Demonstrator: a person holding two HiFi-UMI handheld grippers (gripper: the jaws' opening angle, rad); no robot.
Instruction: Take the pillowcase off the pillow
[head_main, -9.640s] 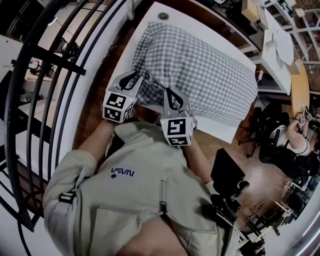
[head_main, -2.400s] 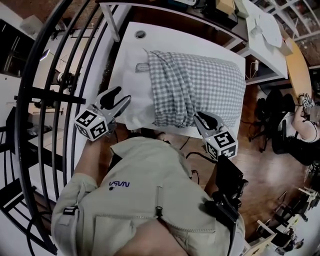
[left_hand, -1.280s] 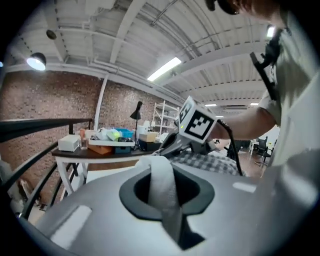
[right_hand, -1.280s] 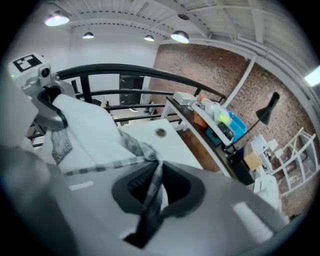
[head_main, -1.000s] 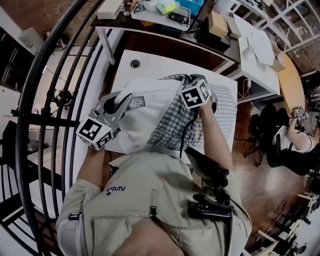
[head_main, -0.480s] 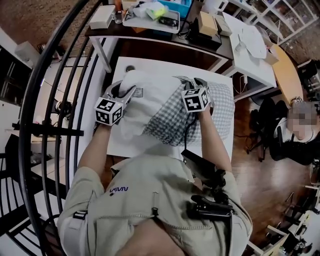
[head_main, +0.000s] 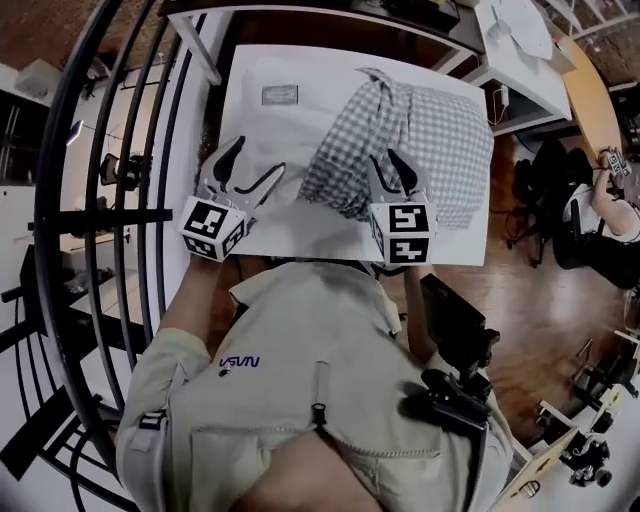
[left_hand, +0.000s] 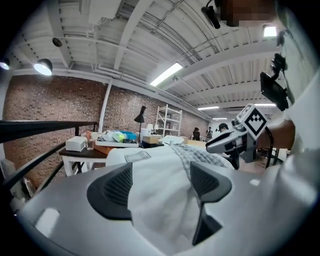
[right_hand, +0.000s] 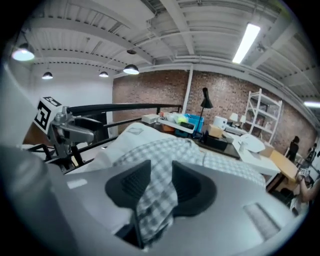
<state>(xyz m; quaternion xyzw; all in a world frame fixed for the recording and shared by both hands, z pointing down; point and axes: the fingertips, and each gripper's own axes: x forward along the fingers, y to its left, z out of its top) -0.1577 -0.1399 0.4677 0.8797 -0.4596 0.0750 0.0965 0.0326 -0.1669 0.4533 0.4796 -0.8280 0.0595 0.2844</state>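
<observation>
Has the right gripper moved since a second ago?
Yes. The right gripper has come back from the white table's far end to its near edge, towards the person. Its jaws have just been opening, with the checked pillowcase between them.

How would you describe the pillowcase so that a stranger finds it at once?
On the white table lies a white pillow. The pillowcase is bunched over its right part in the head view. It alone has a grey checked pattern.
</observation>
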